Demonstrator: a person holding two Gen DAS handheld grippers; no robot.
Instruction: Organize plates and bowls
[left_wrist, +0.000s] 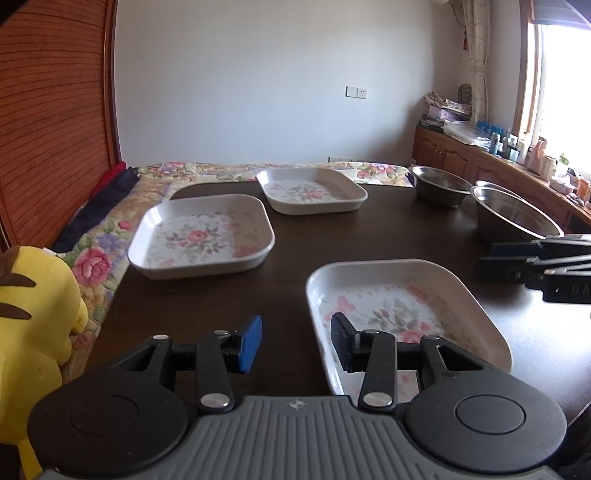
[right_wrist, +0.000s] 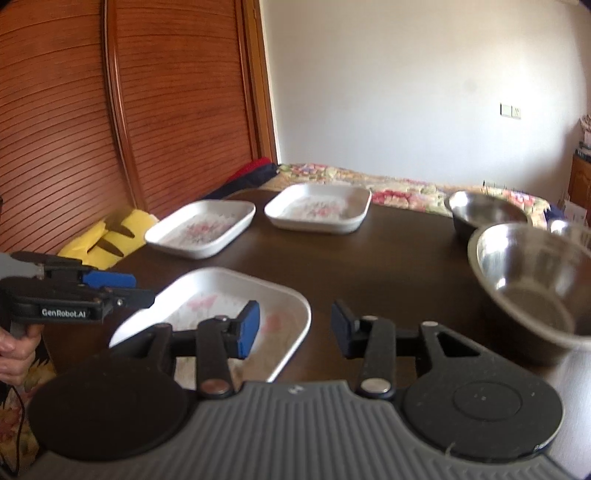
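Note:
Three white square plates with flower prints lie on the dark table (left_wrist: 295, 243): a near plate (left_wrist: 399, 291), a mid-left plate (left_wrist: 201, 236) and a far plate (left_wrist: 312, 190). Steel bowls (left_wrist: 439, 184) (left_wrist: 513, 218) stand at the right. My left gripper (left_wrist: 295, 341) is open and straddles the near plate's left rim, touching nothing. In the right wrist view my right gripper (right_wrist: 295, 328) is open and empty, over the near plate's (right_wrist: 221, 284) right corner, left of the closest steel bowl (right_wrist: 535, 280). The left gripper (right_wrist: 129, 290) also shows there, held by a hand (right_wrist: 14, 350).
A yellow plush toy (left_wrist: 33, 332) sits at the table's left edge on a flowered quilt (left_wrist: 107, 236). A slatted wooden panel (right_wrist: 166, 110) rises behind. A cluttered wooden cabinet (left_wrist: 480, 162) runs along the window. A third bowl (right_wrist: 569, 229) peeks in at the far right.

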